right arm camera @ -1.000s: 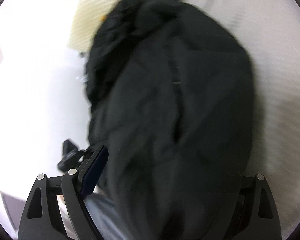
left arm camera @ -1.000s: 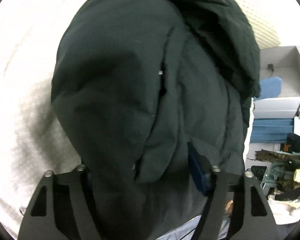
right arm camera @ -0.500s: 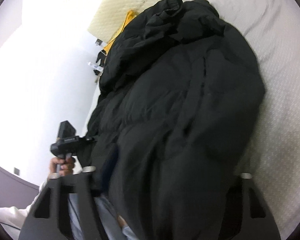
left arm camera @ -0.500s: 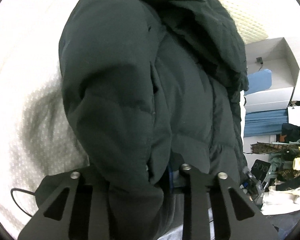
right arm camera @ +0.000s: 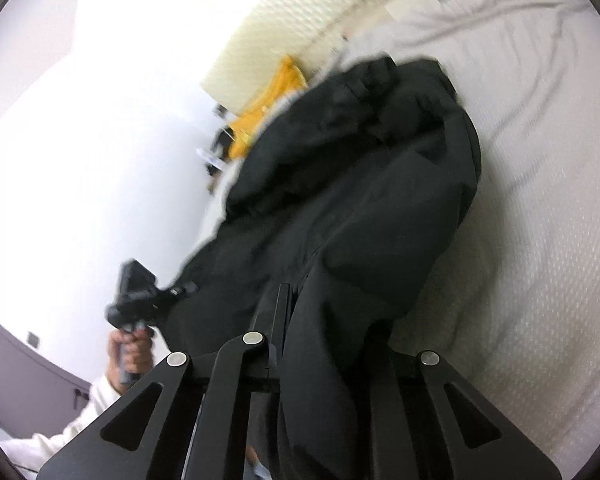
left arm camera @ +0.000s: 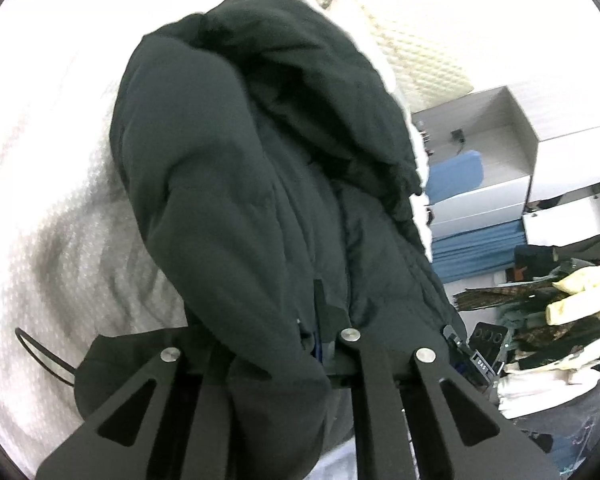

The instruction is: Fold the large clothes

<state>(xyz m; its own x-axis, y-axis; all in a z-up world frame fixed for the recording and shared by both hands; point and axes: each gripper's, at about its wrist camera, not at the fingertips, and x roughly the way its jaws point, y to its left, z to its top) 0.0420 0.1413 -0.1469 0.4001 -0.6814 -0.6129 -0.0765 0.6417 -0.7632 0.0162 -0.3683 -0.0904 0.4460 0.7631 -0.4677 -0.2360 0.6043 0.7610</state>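
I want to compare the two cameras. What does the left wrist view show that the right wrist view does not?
Only the left wrist view shows the open grey shelves with a blue item, and the pile of clothes at the right.

Only the right wrist view shows the person's hand holding the other claw's handle, a yellow cloth, and the white wall.

Both show the black padded jacket lying on the white bed cover, with each claw closed on its near edge.

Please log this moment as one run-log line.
left hand-held gripper: shut on black jacket | right hand-held gripper: shut on black jacket | bed: underneath
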